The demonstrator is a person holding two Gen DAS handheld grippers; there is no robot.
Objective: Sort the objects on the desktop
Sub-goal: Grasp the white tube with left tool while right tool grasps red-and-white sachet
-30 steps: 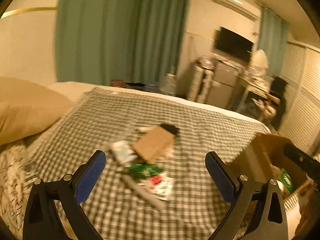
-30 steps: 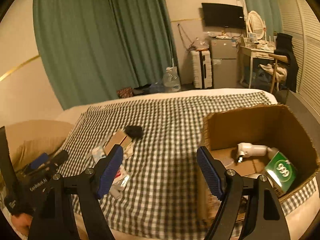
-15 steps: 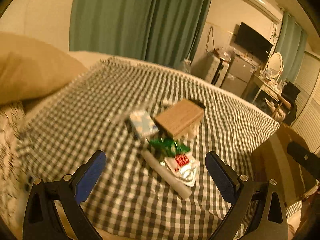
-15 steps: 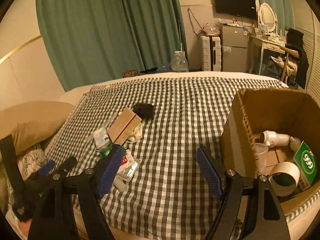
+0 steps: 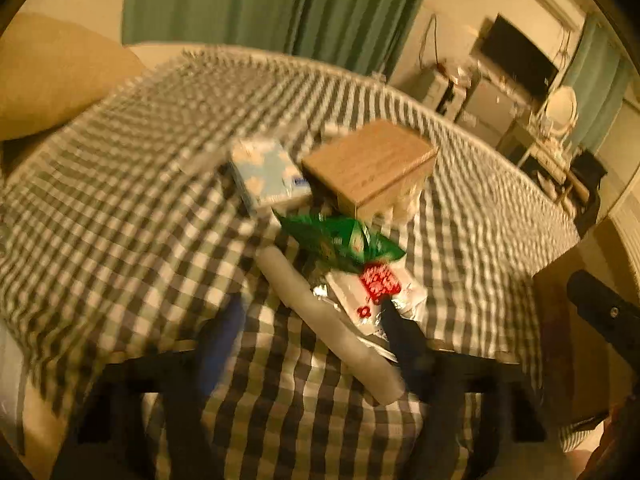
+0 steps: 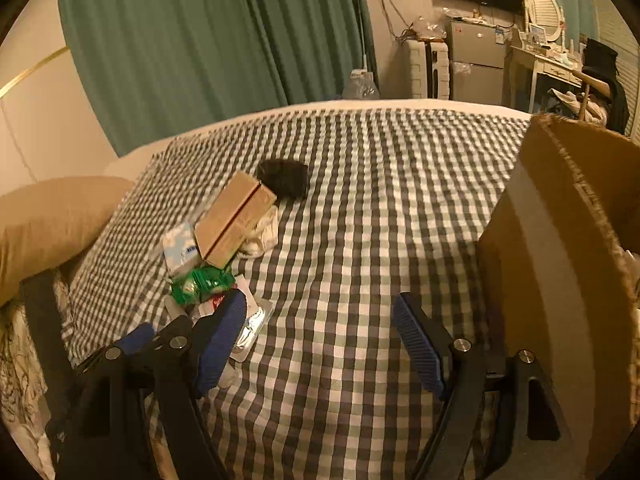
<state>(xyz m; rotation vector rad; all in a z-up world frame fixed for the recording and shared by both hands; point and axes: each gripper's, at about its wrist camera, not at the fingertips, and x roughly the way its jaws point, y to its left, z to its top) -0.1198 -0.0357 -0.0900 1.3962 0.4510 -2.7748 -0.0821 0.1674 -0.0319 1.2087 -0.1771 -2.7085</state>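
Note:
A heap of small things lies on the checked bedspread (image 5: 120,216): a small brown box (image 5: 368,164), a blue tissue pack (image 5: 268,172), a green packet (image 5: 340,240), a white packet with red print (image 5: 376,284) and a pale tube (image 5: 328,324). My left gripper (image 5: 312,340) hangs low over the heap, jaws closing, with the tube lying between them; the blurred picture shows no pad pressing on it. My right gripper (image 6: 320,344) stands open over bare bedspread, to the right of the heap, nothing between its fingers. A black object (image 6: 284,178) lies behind the brown box (image 6: 234,220).
A large cardboard box (image 6: 560,280) stands close on the right, its wall beside my right finger. A tan pillow (image 6: 48,224) lies at the left. Green curtains, a fridge and a desk stand beyond the bed.
Both grippers have come down closer to the bedspread. The left jaws have narrowed around the pale tube. The large box's inside has left the right wrist view.

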